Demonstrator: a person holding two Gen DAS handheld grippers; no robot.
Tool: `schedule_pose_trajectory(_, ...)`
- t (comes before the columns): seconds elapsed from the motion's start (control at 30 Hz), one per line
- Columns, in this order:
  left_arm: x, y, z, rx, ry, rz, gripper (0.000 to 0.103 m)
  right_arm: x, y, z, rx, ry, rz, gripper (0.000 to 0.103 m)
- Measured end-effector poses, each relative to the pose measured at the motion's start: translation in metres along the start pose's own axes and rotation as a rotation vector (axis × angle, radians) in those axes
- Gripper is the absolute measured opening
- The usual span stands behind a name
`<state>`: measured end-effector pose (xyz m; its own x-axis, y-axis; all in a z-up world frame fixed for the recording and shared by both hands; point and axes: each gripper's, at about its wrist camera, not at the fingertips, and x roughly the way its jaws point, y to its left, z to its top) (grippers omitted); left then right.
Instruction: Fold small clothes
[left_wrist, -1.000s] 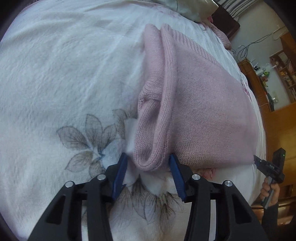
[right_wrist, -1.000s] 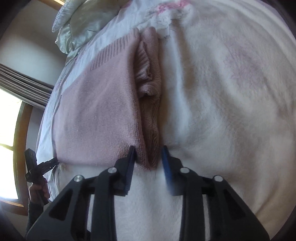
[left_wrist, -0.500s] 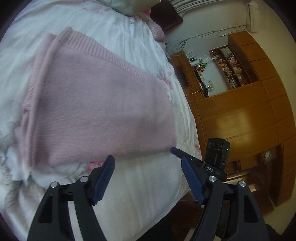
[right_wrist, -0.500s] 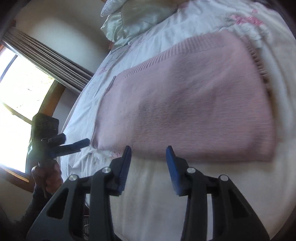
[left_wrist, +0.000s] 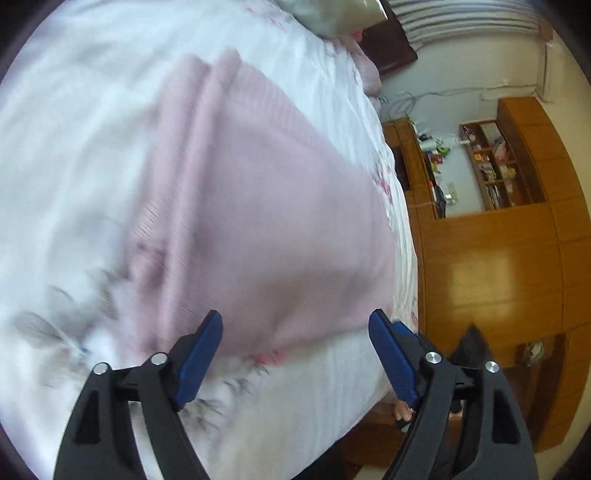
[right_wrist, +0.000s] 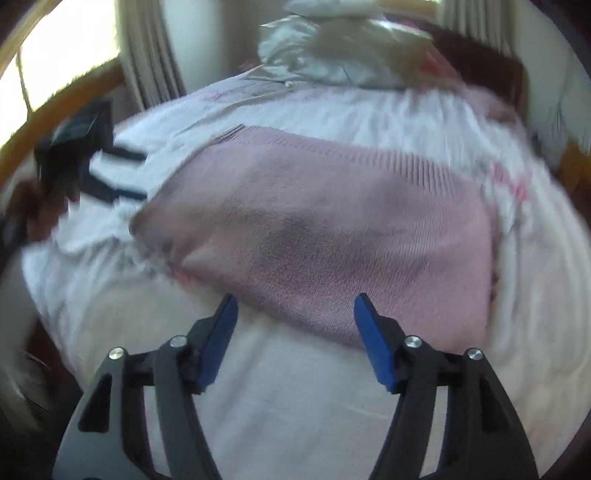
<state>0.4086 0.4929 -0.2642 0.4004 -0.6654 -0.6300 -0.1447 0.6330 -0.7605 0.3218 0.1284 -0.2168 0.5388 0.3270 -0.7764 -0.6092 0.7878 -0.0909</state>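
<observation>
A pink knitted sweater lies folded into a rectangle on the white floral bedspread. Its sleeve layers are tucked along the left side in the left wrist view. My left gripper hovers open over the sweater's near edge, with nothing between its blue pads. In the right wrist view the same sweater fills the middle, ribbed hem at the far side. My right gripper is open just in front of its near edge, empty. The left gripper shows blurred at the sweater's left corner.
Pillows lie at the head of the bed, with a window and curtains behind. Wooden cabinets and shelves stand beside the bed's right edge. White bedspread stretches in front of the sweater.
Both grippers have let go of the sweater's side folds, opened wide and swung to its near edge. Both views are blurred by the motion.
</observation>
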Motion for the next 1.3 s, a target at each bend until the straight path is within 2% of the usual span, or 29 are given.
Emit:
schedule_pose_trajectory(0.1, -0.011, 0.019, 0.036, -0.051, -0.004, 0.06, 0.086, 0.012, 0.064, -0.01, -0.286, -0.02, -0.172, 0.069)
schedule_pose_trajectory(0.2, 0.004, 0.033, 0.064, -0.091, 0.016, 0.083, 0.086, 0.039, 0.1, -0.023, -0.413, -0.01, -0.241, 0.069)
schedule_pose_trajectory(0.37, 0.039, 0.045, 0.09, -0.116, 0.049, 0.001, 0.086, 0.083, 0.125, -0.025, -0.52, -0.008, -0.362, 0.067)
schedule_pose_trajectory(0.57, 0.066, 0.044, 0.111, -0.088, 0.062, -0.048, 0.086, 0.109, 0.134, -0.008, -0.523, -0.051, -0.422, 0.064)
schedule_pose_trajectory(0.7, 0.069, 0.048, 0.121, -0.073, 0.077, -0.068, 0.086, 0.12, 0.152, 0.01, -0.525, -0.093, -0.417, 0.064)
schedule_pose_trajectory(0.8, 0.071, 0.045, 0.121, -0.04, 0.083, -0.05, 0.084, 0.126, 0.169, 0.022, -0.522, -0.128, -0.413, 0.063)
schedule_pose_trajectory(0.93, 0.076, 0.041, 0.125, -0.029, 0.104, -0.001, 0.066, 0.13, 0.19, 0.039, -0.508, -0.168, -0.388, 0.063)
schedule_pose_trajectory(0.97, 0.076, 0.041, 0.126, -0.032, 0.11, 0.013, 0.054, 0.131, 0.194, 0.043, -0.504, -0.176, -0.378, 0.061)
schedule_pose_trajectory(1.03, 0.076, 0.042, 0.127, -0.034, 0.118, 0.036, 0.037, 0.132, 0.203, 0.048, -0.494, -0.184, -0.359, 0.055)
schedule_pose_trajectory(1.07, 0.075, 0.043, 0.127, -0.039, 0.118, 0.034, 0.033, 0.132, 0.206, 0.05, -0.483, -0.183, -0.344, 0.048)
schedule_pose_trajectory(1.17, 0.069, 0.038, 0.125, -0.031, 0.11, 0.04, 0.027, 0.129, 0.211, 0.052, -0.448, -0.173, -0.302, 0.023)
schedule_pose_trajectory(1.3, 0.062, 0.024, 0.124, -0.023, 0.102, 0.047, 0.025, 0.117, 0.21, 0.051, -0.377, -0.195, -0.27, 0.013)
